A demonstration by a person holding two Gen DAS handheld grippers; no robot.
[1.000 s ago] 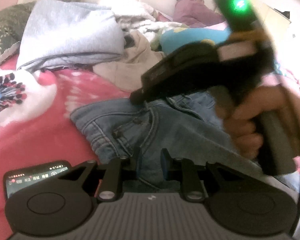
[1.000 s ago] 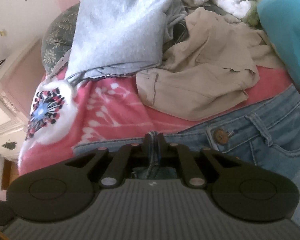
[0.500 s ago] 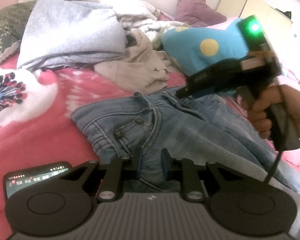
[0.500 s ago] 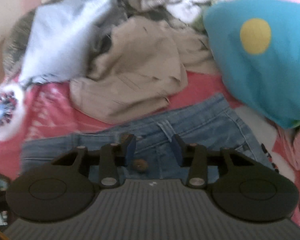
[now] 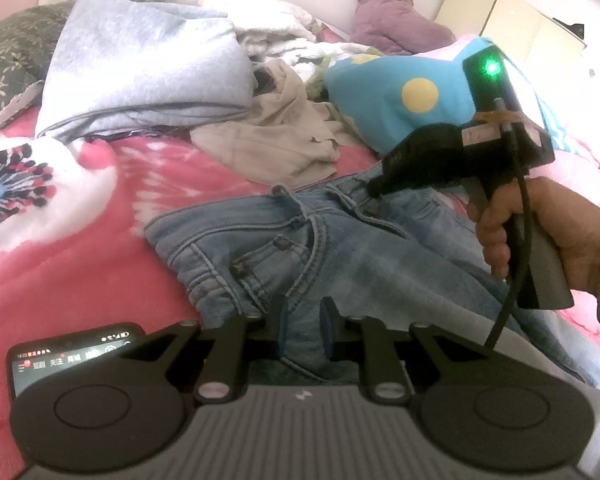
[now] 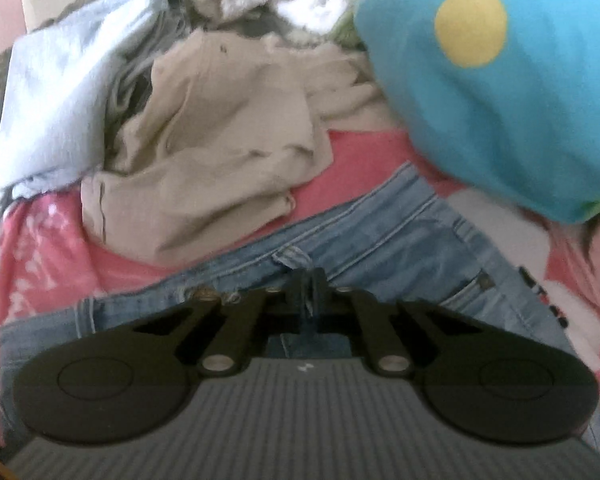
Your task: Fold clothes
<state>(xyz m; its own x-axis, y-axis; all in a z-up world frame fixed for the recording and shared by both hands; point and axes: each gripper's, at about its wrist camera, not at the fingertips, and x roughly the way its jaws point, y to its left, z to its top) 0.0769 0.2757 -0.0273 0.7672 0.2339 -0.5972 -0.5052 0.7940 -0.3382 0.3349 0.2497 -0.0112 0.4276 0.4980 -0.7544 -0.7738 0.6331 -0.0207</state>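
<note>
Light blue jeans (image 5: 340,248) lie spread on a pink blanket (image 5: 80,272), waistband toward the clothes pile. My left gripper (image 5: 303,328) has its jaws close together with a fold of denim between them, low on the jeans. My right gripper (image 6: 310,292) is shut on the waistband of the jeans (image 6: 380,240) near a belt loop. In the left wrist view the right gripper (image 5: 380,188) reaches in from the right, its tip at the waistband.
A beige garment (image 5: 276,144) lies just beyond the jeans. A grey folded sweatshirt (image 5: 140,72) and white laundry lie behind it. A blue plush with a yellow dot (image 5: 400,100) sits at right. A phone (image 5: 72,356) lies at left. A person (image 5: 396,28) lies far back.
My right gripper let go near the jeans button, swung right along the waistband with jaws open, and has now shut on the waistband. My left gripper stayed put.
</note>
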